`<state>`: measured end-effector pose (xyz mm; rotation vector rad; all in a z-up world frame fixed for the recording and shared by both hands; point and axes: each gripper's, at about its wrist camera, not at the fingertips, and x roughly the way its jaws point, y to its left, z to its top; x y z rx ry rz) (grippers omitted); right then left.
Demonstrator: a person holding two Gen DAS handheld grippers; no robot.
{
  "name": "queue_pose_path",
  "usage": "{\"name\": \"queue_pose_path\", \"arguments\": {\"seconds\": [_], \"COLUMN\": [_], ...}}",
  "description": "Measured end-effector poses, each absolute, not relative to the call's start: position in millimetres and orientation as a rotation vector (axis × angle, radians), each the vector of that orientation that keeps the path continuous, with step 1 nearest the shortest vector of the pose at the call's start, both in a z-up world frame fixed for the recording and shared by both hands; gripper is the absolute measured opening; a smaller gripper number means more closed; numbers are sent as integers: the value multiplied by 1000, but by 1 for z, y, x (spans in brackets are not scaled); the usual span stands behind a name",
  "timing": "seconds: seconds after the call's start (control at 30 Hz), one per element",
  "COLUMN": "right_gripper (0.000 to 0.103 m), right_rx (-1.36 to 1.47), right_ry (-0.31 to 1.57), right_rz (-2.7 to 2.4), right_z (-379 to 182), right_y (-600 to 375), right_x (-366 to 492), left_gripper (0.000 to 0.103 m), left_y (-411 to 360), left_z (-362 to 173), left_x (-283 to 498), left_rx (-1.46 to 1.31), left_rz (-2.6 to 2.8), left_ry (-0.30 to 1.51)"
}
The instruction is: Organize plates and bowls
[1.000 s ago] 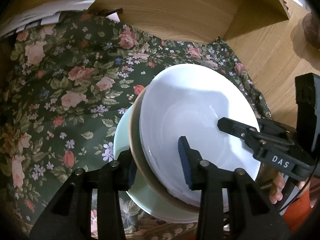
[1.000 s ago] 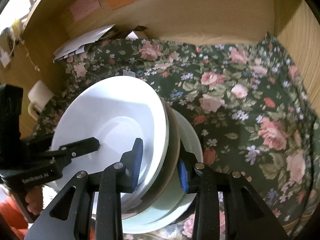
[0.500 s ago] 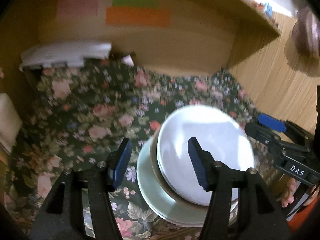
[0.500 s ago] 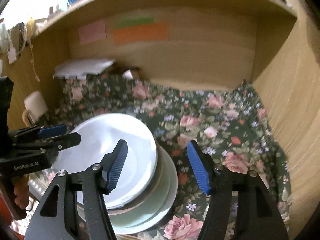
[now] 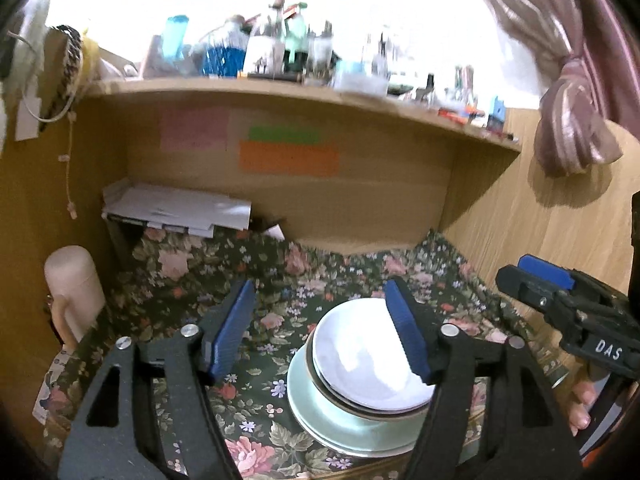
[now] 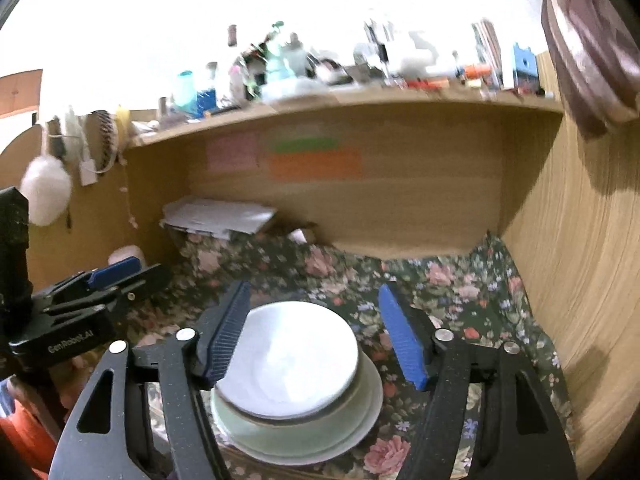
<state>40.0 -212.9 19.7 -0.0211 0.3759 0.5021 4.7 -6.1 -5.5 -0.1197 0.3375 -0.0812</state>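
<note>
Resting upright on the floral table [image 5: 280, 280], a white bowl [image 5: 368, 364] nests in a brown-rimmed bowl [image 5: 320, 384] atop a green plate [image 5: 320, 412]. Left tongs [image 5: 324, 332] and right tongs [image 6: 316, 336] have just been opening; both gape above the stack, gripping nothing.

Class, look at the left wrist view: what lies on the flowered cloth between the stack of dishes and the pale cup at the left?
Nothing: between the stack of dishes and the pale cup only bare flowered cloth shows, seen in the left wrist view.
</note>
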Motion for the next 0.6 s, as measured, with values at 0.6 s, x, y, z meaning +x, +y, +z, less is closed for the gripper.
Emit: {"name": "queue_pose_path", "arguments": {"seconds": [0.6], "right_gripper": [103], "right_rx": [-11], "right_ry": [300], "right_rz": [502], "right_z": [18], "right_y": [-214], "right_x": [15], "left_gripper": [103], "left_y": [-21], "left_z": [2], "left_x": [-41], "left_rx": [-44], "left_rz": [-39], "left_ry": [190]}}
